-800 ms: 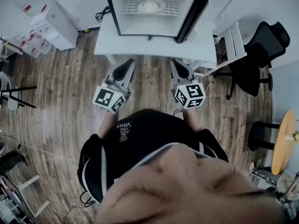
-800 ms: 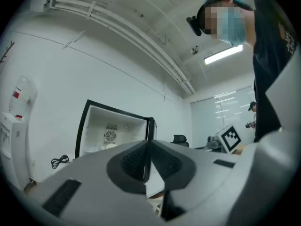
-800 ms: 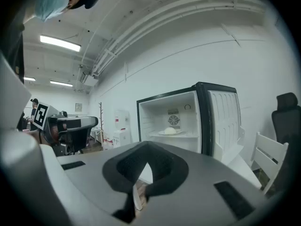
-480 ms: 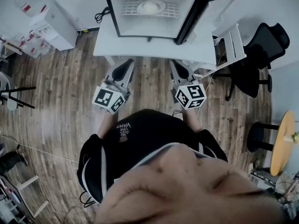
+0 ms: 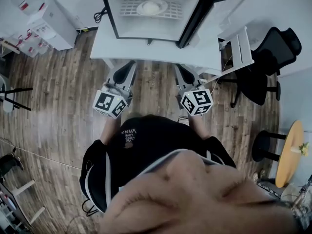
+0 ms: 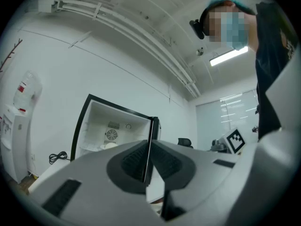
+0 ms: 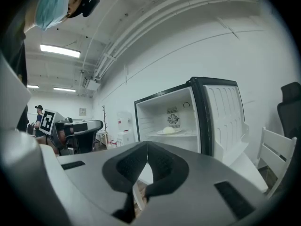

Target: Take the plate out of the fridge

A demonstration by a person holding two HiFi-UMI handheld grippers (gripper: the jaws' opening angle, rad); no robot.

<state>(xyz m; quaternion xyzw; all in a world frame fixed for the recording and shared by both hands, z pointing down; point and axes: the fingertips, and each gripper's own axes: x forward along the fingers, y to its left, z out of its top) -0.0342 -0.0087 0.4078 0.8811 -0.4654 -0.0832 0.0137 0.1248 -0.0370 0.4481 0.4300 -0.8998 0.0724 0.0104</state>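
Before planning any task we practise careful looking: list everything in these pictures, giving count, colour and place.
fridge: one, black frame, white inside, door open, on the table
plate: one, pale, on the fridge shelf, pale round food on it
table: one, white, ahead of the person
water dispenser: one, white, far left
cable: one, black, left of the fridge
office chair: one, black, right
slatted chair: one, white, at the table's right end
round table: one, wooden, far right
stool: one, black, beside the round table
floor: brown wood planks
left gripper: grey and black, shut, empty, short of the table
right gripper: the same, shut, empty
shirt: black, on the person
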